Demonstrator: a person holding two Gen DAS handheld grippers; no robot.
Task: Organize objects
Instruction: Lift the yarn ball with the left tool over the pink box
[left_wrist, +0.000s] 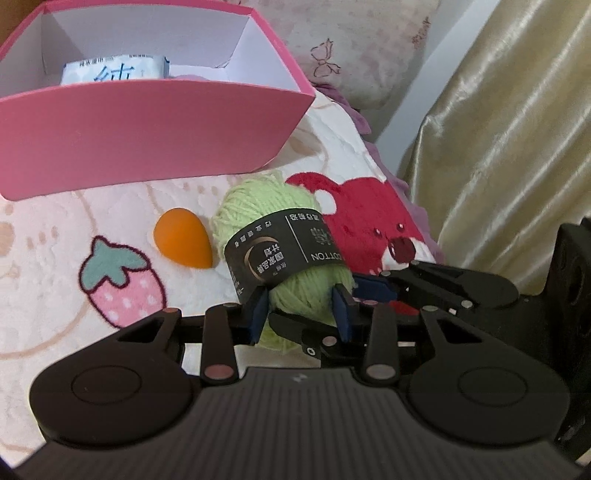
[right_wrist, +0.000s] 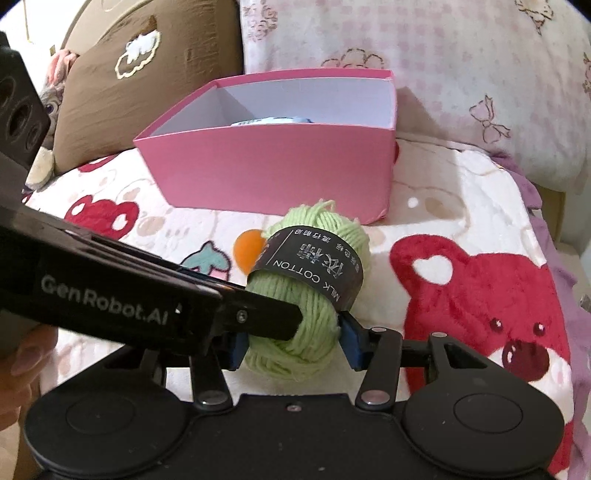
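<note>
Fingers (left_wrist: 260, 314) of the left gripper (left_wrist: 301, 314), blue-padded, narrow and pressing both sides of a light green ball of yarn with a black paper band (left_wrist: 284, 254). Right gripper (right_wrist: 293, 341) clamps the same ball (right_wrist: 306, 295) from the other side, its pads (right_wrist: 349, 338) sunk into the wool at a moderate spread. In the right wrist view, the left gripper's black arm crosses from the left and covers the right gripper's left finger.

Ball sits at the near end between both sets of jaws, over a cream plush blanket printed with strawberries and red bears (left_wrist: 55, 229).

Around it:
- orange teardrop-shaped sponge (left_wrist: 183, 236), just beside the ball on its left, on the blanket; half hidden behind the ball in the right wrist view (right_wrist: 248, 247).
- open pink cardboard box with white inside (left_wrist: 147, 129), beyond the ball, near. A pale blue-and-white packet (left_wrist: 114, 70) lies inside.
- brown cushion with a cloud patch (right_wrist: 147, 85), left of the box.
- pink floral pillow (right_wrist: 443, 55) behind the box.
- gold satin curtain (left_wrist: 498, 129) on the right.
</note>
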